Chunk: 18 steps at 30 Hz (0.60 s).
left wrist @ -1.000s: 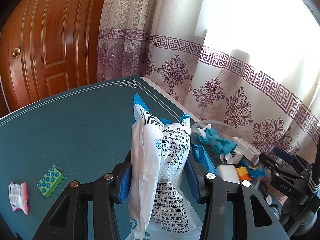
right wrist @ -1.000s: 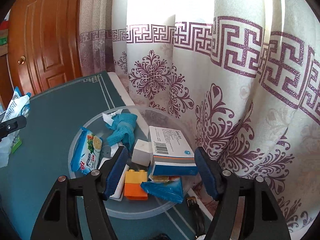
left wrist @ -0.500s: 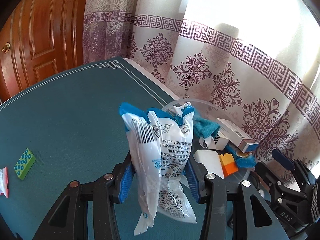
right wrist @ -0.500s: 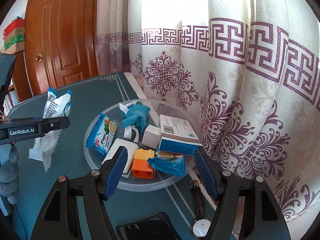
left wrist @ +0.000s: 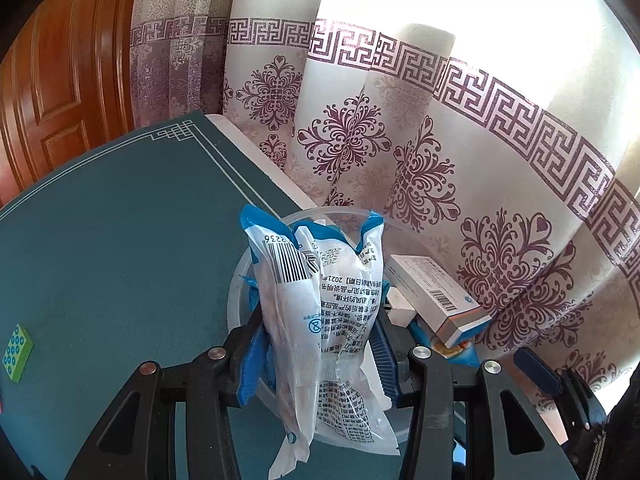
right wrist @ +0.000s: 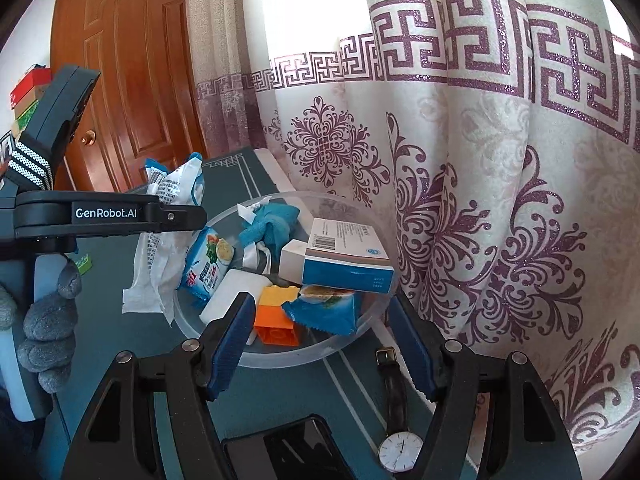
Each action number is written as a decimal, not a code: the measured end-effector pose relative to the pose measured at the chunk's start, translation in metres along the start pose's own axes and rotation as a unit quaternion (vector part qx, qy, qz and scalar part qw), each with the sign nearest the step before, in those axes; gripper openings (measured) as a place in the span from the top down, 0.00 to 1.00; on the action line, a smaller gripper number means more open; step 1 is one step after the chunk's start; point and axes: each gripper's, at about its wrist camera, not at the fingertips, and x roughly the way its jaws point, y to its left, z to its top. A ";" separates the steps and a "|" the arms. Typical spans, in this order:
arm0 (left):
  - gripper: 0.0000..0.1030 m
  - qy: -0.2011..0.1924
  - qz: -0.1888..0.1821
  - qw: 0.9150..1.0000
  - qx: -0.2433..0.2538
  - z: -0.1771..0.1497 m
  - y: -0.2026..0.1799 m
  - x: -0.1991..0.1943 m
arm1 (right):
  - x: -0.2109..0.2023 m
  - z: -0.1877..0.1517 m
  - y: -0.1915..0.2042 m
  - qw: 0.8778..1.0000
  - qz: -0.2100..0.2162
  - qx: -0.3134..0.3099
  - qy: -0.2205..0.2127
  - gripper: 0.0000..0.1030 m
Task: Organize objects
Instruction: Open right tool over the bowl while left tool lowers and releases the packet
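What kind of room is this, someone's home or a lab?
Most likely a home. A panelled wooden door, a patterned window curtain, and a teal-covered table holding a clear bowl of household odds and ends all suggest a lived-in room.

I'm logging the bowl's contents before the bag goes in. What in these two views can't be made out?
- Left wrist view: the held plastic bag hides most of the clear bowl.
- Right wrist view: the medicine box covers whatever lies beneath it; the bag's small print is unreadable.
- Right wrist view: the phone is partly hidden by the right gripper.
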 end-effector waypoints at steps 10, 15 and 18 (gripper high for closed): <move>0.38 0.015 -0.025 0.997 -0.075 0.019 0.014 0.022 | 0.004 -0.002 0.002 1.000 0.013 0.000 0.002 0.32; 0.21 -0.011 -0.002 0.998 -0.067 0.016 0.021 0.010 | 0.005 -0.003 0.006 1.000 0.014 -0.002 0.003 0.32; 0.21 -0.020 0.019 0.998 -0.054 0.014 0.022 0.003 | 0.005 -0.003 0.009 1.000 0.017 -0.004 0.002 0.32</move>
